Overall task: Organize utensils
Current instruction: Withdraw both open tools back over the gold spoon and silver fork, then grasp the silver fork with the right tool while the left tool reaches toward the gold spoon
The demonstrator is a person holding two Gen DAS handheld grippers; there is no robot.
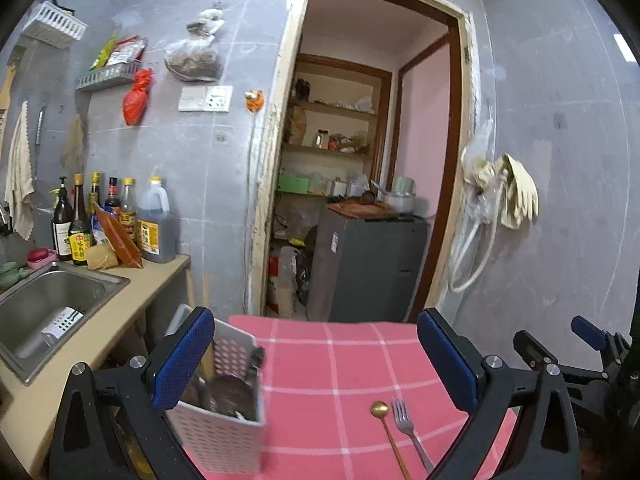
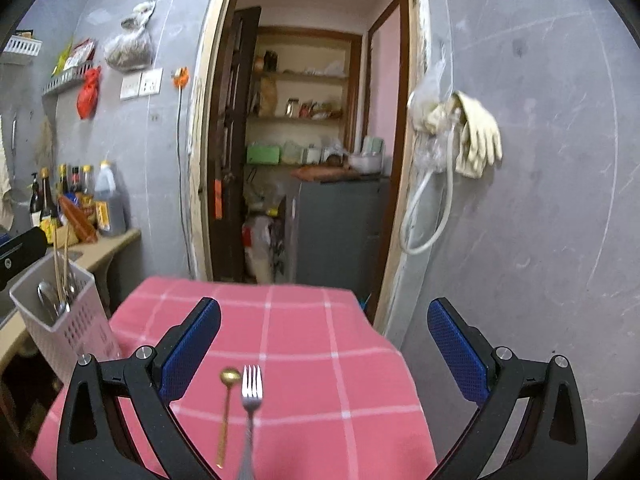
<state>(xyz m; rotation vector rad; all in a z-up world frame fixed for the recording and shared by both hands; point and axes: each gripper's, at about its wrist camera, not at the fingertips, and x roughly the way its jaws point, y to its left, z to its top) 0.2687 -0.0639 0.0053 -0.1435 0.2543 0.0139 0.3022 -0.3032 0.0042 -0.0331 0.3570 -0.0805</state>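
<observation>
Left wrist view: the left gripper [image 1: 316,360] has its blue-padded fingers [image 1: 184,360] spread wide, empty. The white perforated plastic utensil holder [image 1: 224,432] stands just beside the left finger on the pink checked cloth [image 1: 332,360], spoons inside. A small gold spoon [image 1: 380,410] and steel fork [image 1: 402,416] lie side by side.

Right wrist view: the right gripper [image 2: 324,348] is spread, empty, above them.

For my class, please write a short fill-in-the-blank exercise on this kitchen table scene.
1. The gold spoon lies beside the silver ____ on the cloth.
2. The pink checked tablecloth has ____ lines.
3. The white perforated plastic utensil holder stands at the table's ____ edge.
4. Both grippers' jaws stand ____.

Answers: fork; white; left; open
</observation>
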